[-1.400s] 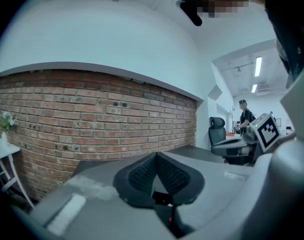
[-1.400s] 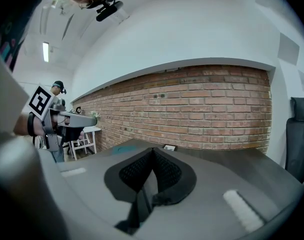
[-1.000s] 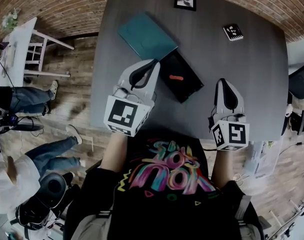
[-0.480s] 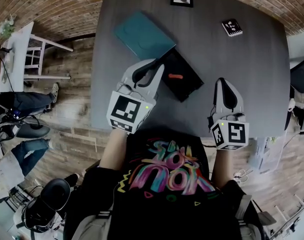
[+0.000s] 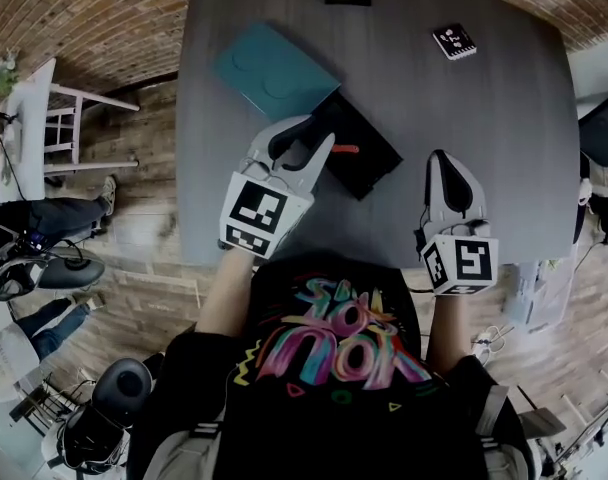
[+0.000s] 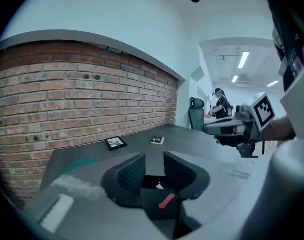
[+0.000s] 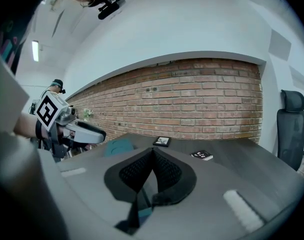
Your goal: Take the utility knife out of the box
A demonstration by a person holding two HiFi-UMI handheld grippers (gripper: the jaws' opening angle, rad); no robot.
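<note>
Both tongs show in the head view. The left tongs reach over the near-left edge of the open black box on the dark surface. The red utility knife lies inside the box, just beside the tips. A teal lid lies just beside the box, on its far-left side. The right tongs are well apart to the right, near the front edge of the surface.

In the left gripper view, the left tongs are apart and opening. The utility knife shows in the gap, lying in the box. The pads do not press on it.

In the right gripper view, the right tongs are pressed together, and the lid lies off to the left
</note>
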